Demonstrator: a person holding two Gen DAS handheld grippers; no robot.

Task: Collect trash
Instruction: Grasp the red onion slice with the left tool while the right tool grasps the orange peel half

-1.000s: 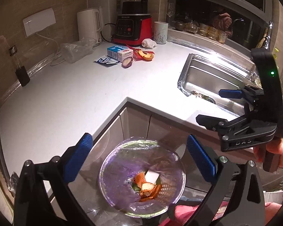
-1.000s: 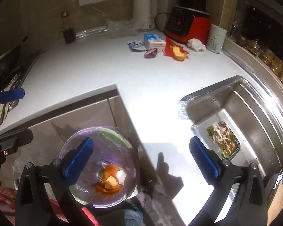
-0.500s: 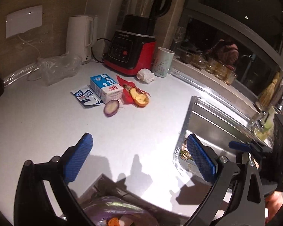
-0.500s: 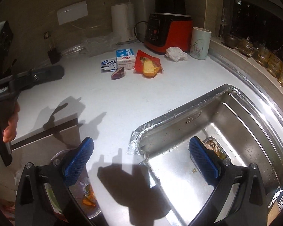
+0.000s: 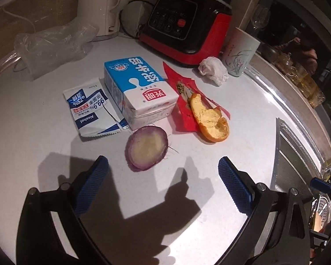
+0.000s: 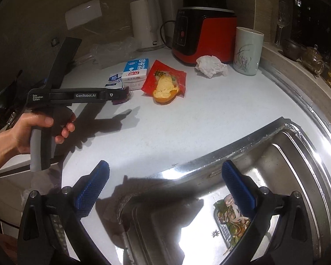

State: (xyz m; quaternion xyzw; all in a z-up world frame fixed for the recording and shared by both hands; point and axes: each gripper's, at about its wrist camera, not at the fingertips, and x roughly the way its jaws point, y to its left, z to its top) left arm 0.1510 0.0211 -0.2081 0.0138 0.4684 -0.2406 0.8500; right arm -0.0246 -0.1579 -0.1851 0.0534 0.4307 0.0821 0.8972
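Note:
Trash lies on the white counter [image 5: 44,123]: a purple onion slice [image 5: 146,146], a blue-and-white milk carton [image 5: 139,90], an alcohol wipe packet [image 5: 89,109], an orange peel [image 5: 210,118] on a red wrapper [image 5: 183,101], and a crumpled tissue [image 5: 213,70]. My left gripper [image 5: 163,184] is open and empty, just short of the onion slice. In the right wrist view the left gripper [image 6: 119,95] reaches toward the carton [image 6: 135,72]. My right gripper [image 6: 165,187] is open and empty above the sink's near edge [image 6: 220,154].
A red blender base [image 5: 183,28], white kettle [image 5: 99,6], patterned cup [image 5: 240,55] and clear plastic bag [image 5: 55,44] stand at the back. The steel sink [image 6: 286,176] holds food scraps in its strainer [image 6: 231,220]. Glass jars line the window ledge [image 5: 302,81].
Both grippers left the purple-lined bin below the counter. The left one moved forward, close to the trash pile; the right one swung over the sink. Both stayed open.

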